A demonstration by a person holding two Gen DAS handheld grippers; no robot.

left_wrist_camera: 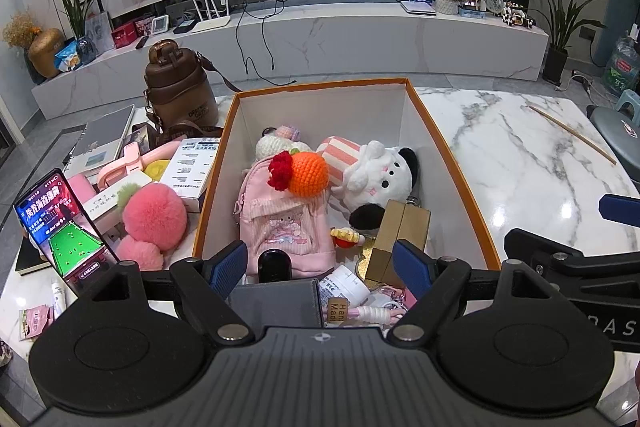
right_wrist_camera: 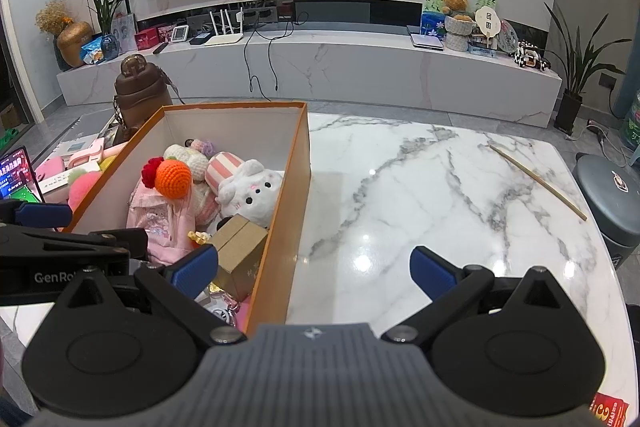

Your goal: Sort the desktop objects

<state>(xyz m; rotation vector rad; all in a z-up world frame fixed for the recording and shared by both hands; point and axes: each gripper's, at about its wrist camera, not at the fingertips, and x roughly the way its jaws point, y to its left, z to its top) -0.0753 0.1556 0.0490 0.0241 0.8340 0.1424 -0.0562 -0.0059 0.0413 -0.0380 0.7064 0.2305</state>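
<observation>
Both released, the left gripper [left_wrist_camera: 320,263] and right gripper [right_wrist_camera: 314,269] hover at the box's [left_wrist_camera: 448,143] six o'clock, toys already gathered inside.

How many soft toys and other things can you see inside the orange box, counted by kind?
In the orange box, counting only what I can clearly tell apart:
Crochet toys: 3 (orange ball, red flower, white crochet doll)
Plush toys: 2 (white plush, striped plush)
Pink backpack: 1
Cardboard boxes: 1
Total: 7
Small bits near the front are too cluttered to count.
</observation>
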